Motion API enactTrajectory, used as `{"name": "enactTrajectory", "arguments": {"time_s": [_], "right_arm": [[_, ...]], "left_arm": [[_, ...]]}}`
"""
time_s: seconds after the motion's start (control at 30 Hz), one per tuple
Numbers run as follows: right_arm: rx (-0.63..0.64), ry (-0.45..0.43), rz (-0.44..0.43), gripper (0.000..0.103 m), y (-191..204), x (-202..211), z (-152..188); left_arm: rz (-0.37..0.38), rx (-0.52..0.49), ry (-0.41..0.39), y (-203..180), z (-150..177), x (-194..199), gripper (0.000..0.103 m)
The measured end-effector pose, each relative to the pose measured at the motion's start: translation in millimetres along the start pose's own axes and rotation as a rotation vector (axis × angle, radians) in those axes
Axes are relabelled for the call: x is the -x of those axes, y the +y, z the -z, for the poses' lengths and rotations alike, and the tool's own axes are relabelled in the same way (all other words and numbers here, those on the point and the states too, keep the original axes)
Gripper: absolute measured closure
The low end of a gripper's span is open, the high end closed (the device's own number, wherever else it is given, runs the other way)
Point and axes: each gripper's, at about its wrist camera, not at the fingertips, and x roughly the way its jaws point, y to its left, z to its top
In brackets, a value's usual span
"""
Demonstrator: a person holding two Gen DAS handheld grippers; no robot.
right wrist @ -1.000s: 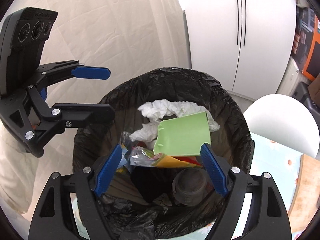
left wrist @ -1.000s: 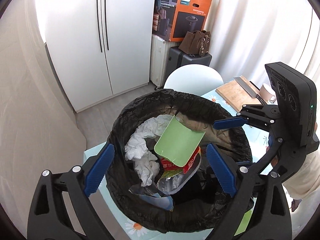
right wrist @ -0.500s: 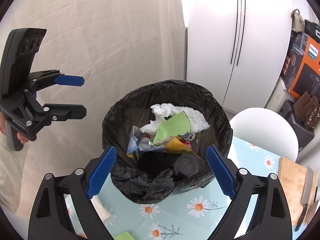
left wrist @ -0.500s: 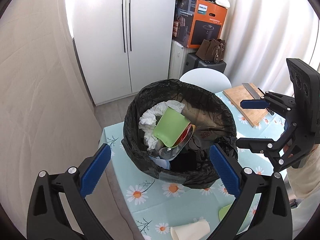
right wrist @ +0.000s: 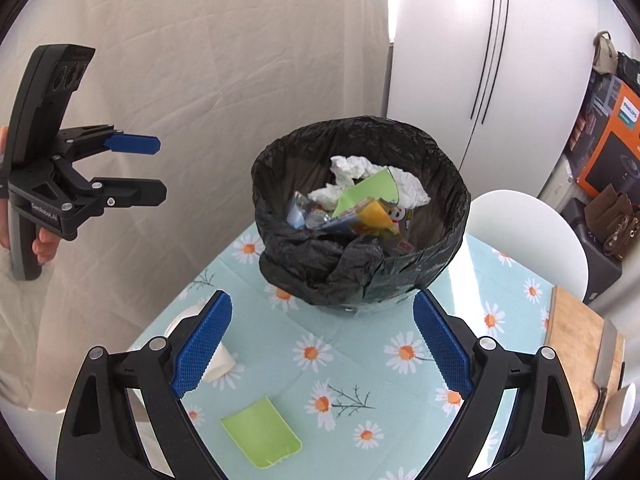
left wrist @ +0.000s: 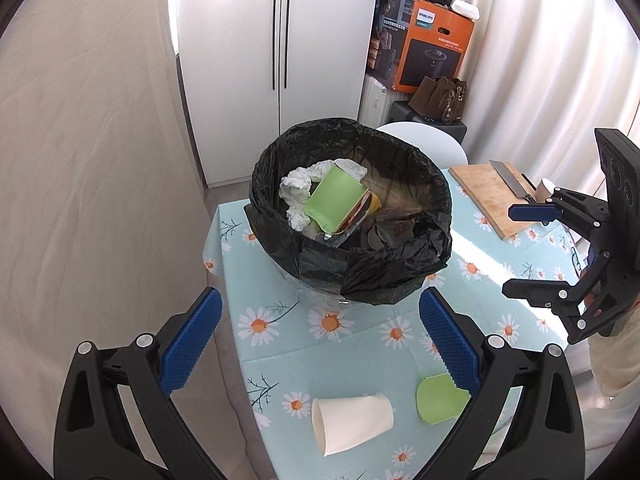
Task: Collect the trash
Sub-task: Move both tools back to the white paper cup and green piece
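Both wrist cameras look steeply down from near the tabletop (left wrist: 280, 344), sharing the bin (left wrist: 348, 208) (right wrist: 360, 216) from opposite sides.

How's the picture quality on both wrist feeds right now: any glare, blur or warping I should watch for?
Left wrist view: sharp, no motion blur; a bright sun patch washes out the tablecloth right of the bin; the fridge top is overexposed. Right wrist view: sharp too, fridge blown out, fisheye bends its door lines; corners are vignetted black.

Bright daylight through curtains (left wrist: 560, 60), glare on cabinet (left wrist: 240, 20); sharp focus, fisheye bending, black vignette corners.
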Motion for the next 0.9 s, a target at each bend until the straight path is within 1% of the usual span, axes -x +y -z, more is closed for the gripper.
{"name": "enactTrajectory", "arguments": {"time_s": [0.23,0.33,0.53,0.7,0.9], "right_arm": [[0.049,0.055,-0.030,0.015,11.4,-0.8,32.4],[0.064,0.079,-0.045,0.015,14.0,-3.7,44.1],[0.111,0.139,-0.070,0.015,20.9,-11.4,67.7],[0.161,0.185,-0.112,0.015,30.8,-21.2,88.2],[0.183,0.233,-0.190,0.015,37.9,-39.6,114.8]], "left_arm": [[-0.020,0.039,0.031,-11.9,31.1,1.5,0.006],[-0.036,0.067,0.050,-14.0,43.3,0.4,0.006],[-0.049,0.127,0.059,-16.2,66.8,0.5,0.006],[-0.048,0.160,0.076,-19.2,86.2,-1.6,0.006],[-0.054,0.190,0.101,-22.8,108.9,-4.9,0.006]]}}
